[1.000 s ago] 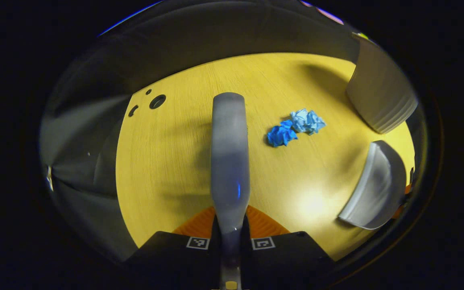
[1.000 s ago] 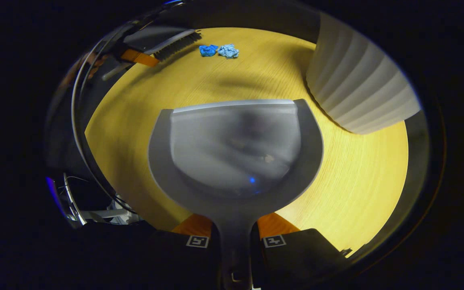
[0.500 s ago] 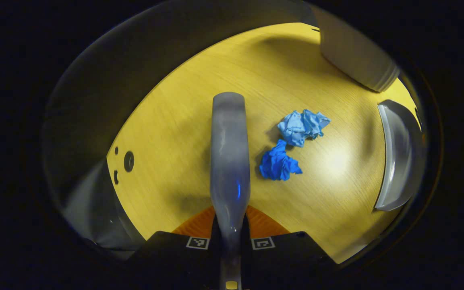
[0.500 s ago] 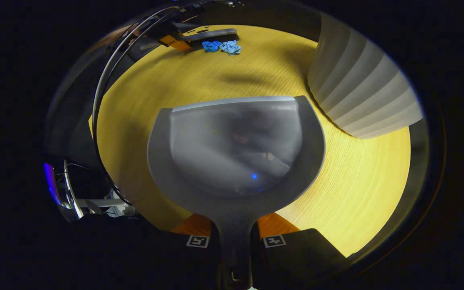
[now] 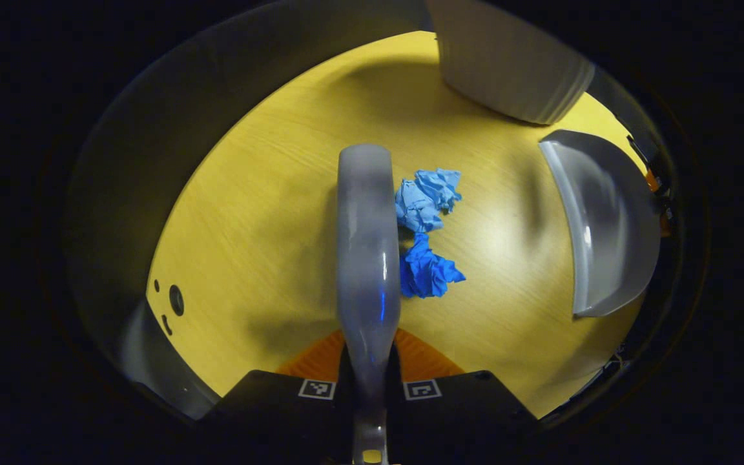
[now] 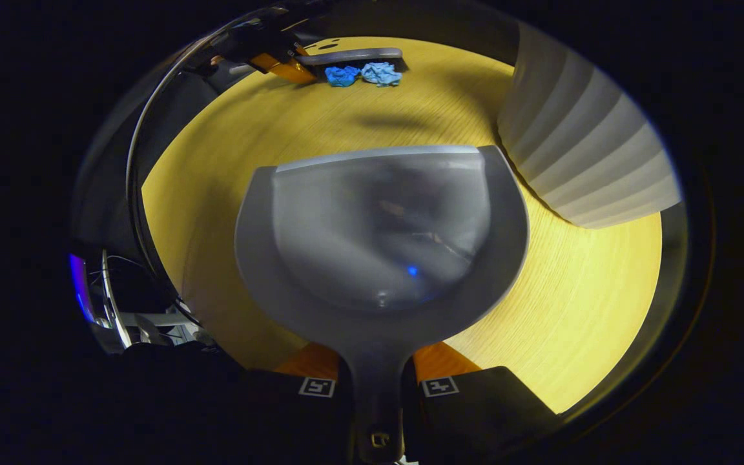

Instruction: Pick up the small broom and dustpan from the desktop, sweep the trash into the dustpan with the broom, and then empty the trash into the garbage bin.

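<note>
Now broom (image 5: 365, 252) beside trash (image 5: 425, 226); dustpan (image 6: 382, 232) nearer.

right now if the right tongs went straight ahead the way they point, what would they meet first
Probably bare desktop first. The right tongs grip the dustpan, whose lip faces open wood. Farther along lie the blue paper wads beside the broom. Depth is hard to judge.

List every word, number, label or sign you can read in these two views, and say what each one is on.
No readable words or numbers.
Left gripper: two small black-and-white square code markers, patterns only, no text.
Right gripper: two more such markers, no text.
Broom, dustpan, garbage bin and the blue paper wads: no print shows on them.
</note>
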`<state>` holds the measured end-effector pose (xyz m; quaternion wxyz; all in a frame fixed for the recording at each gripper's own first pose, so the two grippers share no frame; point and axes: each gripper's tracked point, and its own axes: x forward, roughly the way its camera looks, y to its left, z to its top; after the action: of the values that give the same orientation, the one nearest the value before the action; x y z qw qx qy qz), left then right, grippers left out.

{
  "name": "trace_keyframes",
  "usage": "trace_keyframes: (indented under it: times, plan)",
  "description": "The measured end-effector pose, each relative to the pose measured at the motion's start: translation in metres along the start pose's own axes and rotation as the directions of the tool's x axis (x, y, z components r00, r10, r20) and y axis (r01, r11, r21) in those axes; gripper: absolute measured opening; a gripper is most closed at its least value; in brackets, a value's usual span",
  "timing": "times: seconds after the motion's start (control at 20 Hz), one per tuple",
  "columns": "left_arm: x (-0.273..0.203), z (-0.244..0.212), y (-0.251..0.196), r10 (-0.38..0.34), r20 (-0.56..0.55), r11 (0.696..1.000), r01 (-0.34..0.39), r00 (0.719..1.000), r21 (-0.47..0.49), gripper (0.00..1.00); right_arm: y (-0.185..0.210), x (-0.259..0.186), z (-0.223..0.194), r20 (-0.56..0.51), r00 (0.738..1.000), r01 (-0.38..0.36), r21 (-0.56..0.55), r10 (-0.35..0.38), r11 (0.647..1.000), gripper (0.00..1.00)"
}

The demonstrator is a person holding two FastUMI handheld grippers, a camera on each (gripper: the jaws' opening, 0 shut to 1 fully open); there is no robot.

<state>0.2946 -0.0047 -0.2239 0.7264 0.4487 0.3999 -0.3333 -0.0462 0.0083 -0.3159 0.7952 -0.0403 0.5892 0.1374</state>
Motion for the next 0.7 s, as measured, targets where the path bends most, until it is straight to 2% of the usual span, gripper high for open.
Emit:
trace_keyframes:
  times: [0.15,0.2,0.3,0.35,0.4,0.5,0.6,0.7]
  plan:
    - [-0.002,0.002,-0.022,-0.060,0.032,0.996,0.058,0.998,0.071,0.24,-0.005,0.005,-0.001,-0.001,1.000,-0.007,0.003,0.007,1.000,0.34]
    - [-0.001,0.002,-0.033,-0.084,0.029,0.992,0.081,0.996,0.098,0.27,-0.006,0.005,-0.001,0.000,1.000,-0.007,0.001,0.007,1.000,0.34]
    - [-0.004,0.007,-0.051,-0.103,0.024,0.985,0.098,0.994,0.140,0.24,-0.003,0.003,-0.002,0.002,1.000,-0.008,-0.002,0.008,1.000,0.34]
    - [-0.007,0.010,-0.063,-0.118,0.025,0.983,0.113,0.993,0.141,0.20,-0.003,0.003,-0.001,0.002,1.000,-0.010,-0.001,0.010,1.000,0.34]
    - [-0.009,0.013,-0.075,-0.140,0.028,0.982,0.135,0.990,0.132,0.24,-0.003,0.003,0.000,0.003,1.000,-0.012,0.001,0.012,1.000,0.34]
    - [-0.015,0.011,-0.098,-0.195,0.017,0.975,0.191,0.981,0.114,0.24,-0.004,0.003,-0.001,0.006,1.000,-0.012,0.003,0.012,1.000,0.34]
    - [-0.020,0.012,-0.116,-0.220,0.006,0.972,0.218,0.976,0.092,0.24,-0.004,0.003,-0.001,0.013,1.000,-0.011,0.003,0.011,1.000,0.34]
    - [-0.027,0.011,-0.136,-0.259,-0.011,0.965,0.259,0.966,0.040,0.24,-0.003,0.002,-0.001,0.022,1.000,-0.015,0.001,0.015,1.000,0.34]
